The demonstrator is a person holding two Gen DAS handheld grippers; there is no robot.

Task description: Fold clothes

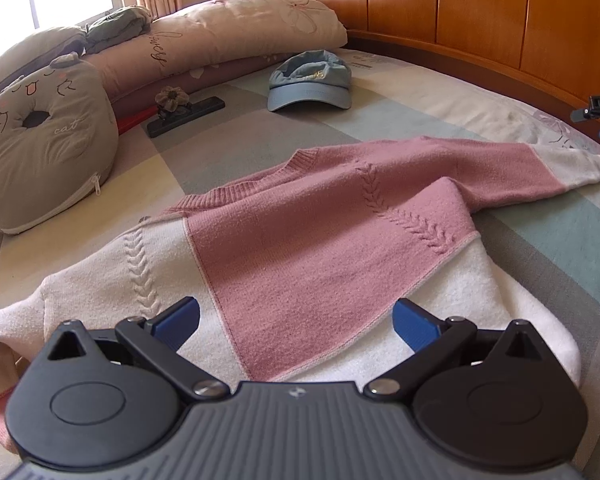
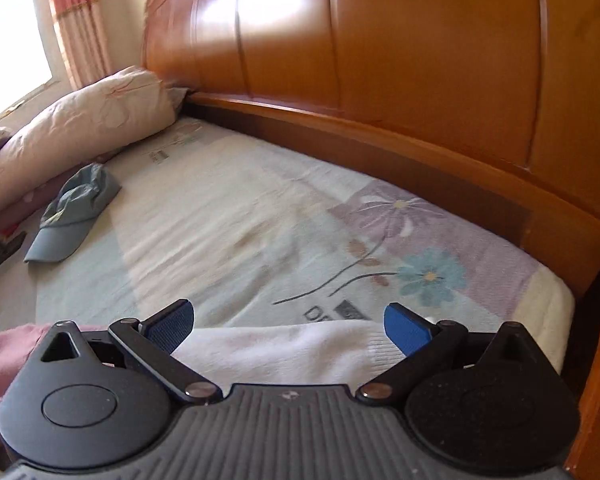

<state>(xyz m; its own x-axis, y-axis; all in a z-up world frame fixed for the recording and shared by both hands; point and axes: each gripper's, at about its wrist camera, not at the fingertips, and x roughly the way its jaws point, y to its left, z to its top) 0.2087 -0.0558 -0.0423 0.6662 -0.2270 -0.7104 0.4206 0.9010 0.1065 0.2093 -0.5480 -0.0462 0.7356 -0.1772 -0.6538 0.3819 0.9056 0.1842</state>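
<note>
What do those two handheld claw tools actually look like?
Both look alike. The left gripper and right gripper each have a ribbed grey body with a small logo, two round matte-black discs, black link arms on silver pivot screws, and blue textured finger pads. No hands, sleeves or cables show on either.

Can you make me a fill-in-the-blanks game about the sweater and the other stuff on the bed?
1. The sweater is white and ____.
2. The blue thing lying near the long pillow is a ____.
3. The fingers of the left gripper are spread ____ above the sweater.
4. The grey cushion has the word ____ stitched on it.

Missing words: pink; cap; open; cat
</note>
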